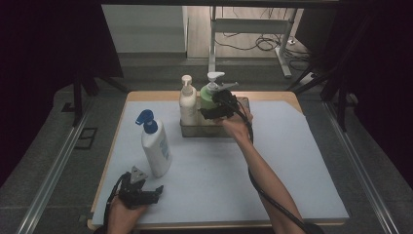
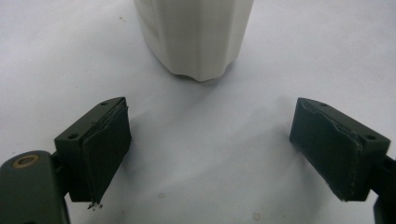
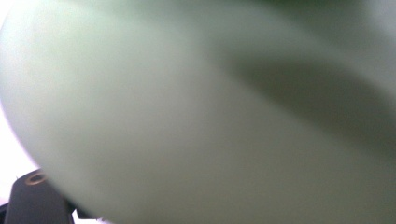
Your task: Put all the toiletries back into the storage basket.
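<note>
The left gripper [image 1: 157,191] rests low on the table [image 1: 302,161] with its jaws spread wide and nothing between them; the white bottle with the blue pump [image 1: 156,146] stands just ahead of it, upright and untouched. It is best left parked there so that bottle isn't knocked.

The right gripper [image 1: 207,113] holds the green pump bottle [image 3: 196,112] by its body, jaws set wide around it, over the clear tray [image 1: 186,130] at the far side of the table. The green wall sits hard against that gripper's camera, so the grip looks deep. The bottle appears to be going down into the tray, just right of the cream pump bottle [image 1: 187,100] from the person's seat.

To do this well: lower straight, keep the bottle upright, and leave a gap from its cream neighbour. Feel the base settle on the tray floor before letting go, then back the jaws off toward the person without catching the pump head.
</note>
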`<state>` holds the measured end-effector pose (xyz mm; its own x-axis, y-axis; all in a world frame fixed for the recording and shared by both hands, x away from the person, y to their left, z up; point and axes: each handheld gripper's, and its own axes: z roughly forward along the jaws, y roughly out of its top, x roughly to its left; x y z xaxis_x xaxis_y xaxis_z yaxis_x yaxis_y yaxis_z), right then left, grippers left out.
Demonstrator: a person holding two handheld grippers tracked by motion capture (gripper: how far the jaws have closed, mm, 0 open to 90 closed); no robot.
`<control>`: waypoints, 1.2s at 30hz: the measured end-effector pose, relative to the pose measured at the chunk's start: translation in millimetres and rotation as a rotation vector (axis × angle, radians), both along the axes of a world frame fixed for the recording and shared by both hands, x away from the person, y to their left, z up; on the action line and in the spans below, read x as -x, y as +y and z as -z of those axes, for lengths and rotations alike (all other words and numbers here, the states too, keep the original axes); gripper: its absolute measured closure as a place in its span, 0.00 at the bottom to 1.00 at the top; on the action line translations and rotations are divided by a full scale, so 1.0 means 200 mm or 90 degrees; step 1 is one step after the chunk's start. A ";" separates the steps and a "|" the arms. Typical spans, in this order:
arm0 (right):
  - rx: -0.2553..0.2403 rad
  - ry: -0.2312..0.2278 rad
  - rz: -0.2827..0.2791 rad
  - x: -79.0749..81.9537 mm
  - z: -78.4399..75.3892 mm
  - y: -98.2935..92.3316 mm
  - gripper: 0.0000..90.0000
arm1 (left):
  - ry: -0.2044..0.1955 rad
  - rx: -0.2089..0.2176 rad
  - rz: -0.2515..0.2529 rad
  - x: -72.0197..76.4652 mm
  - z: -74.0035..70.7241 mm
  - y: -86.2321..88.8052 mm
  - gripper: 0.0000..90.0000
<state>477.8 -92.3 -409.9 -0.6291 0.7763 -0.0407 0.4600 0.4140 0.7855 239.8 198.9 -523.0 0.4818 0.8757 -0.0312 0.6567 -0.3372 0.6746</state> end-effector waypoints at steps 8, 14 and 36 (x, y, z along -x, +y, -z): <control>-0.001 0.006 -0.007 0.00 0.05 0.00 0.13 | 0.000 0.000 0.000 0.00 0.00 0.00 0.14; -0.014 0.016 -0.001 0.00 0.08 -0.02 0.13 | 0.000 0.000 0.000 0.00 0.00 0.00 0.14; -0.033 0.040 -0.001 0.01 0.06 -0.06 0.09 | 0.000 0.000 0.000 0.00 0.00 0.00 0.14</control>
